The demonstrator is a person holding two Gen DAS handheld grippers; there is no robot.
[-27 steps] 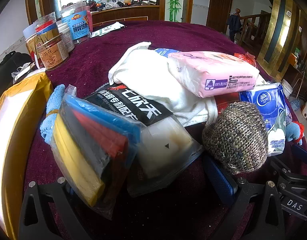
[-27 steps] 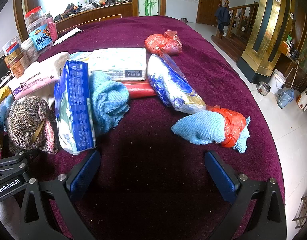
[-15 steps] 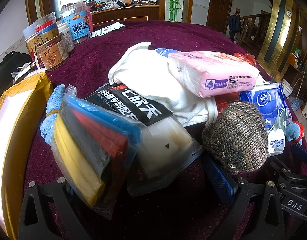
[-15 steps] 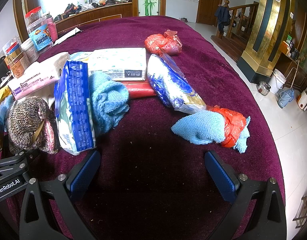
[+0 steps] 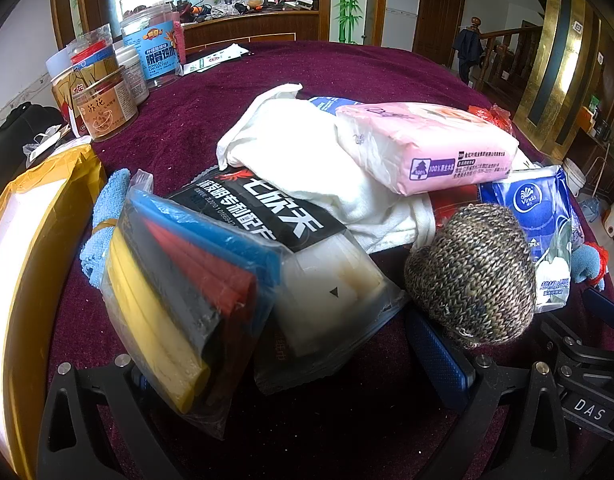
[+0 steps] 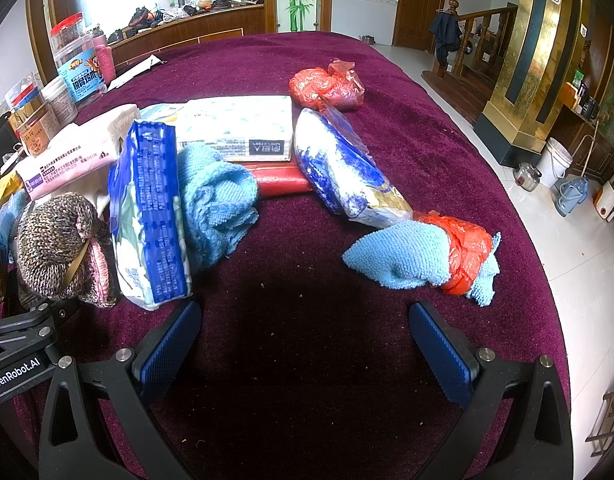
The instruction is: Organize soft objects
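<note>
Soft things lie heaped on a purple tablecloth (image 6: 447, 152). In the left wrist view my left gripper (image 5: 291, 360) is open, with a clear bag of coloured sheets (image 5: 179, 292) and a black-labelled packet (image 5: 275, 216) lying between its fingers. A brown knitted hat (image 5: 473, 276) touches its right finger. A pink tissue pack (image 5: 427, 144) rests on white cloth (image 5: 303, 148). My right gripper (image 6: 307, 344) is open and empty over bare cloth. Ahead of it lie a blue tissue pack (image 6: 151, 216), a blue towel (image 6: 215, 204) and a blue towel wrapped in red plastic (image 6: 423, 256).
Jars and tins (image 5: 107, 96) stand at the back left. A yellow padded envelope (image 5: 23, 264) lies at the left edge. A white tissue pack (image 6: 235, 128), a blue-white bag (image 6: 347, 172) and a red plastic bag (image 6: 327, 88) lie farther back. The table edge curves right, the floor below.
</note>
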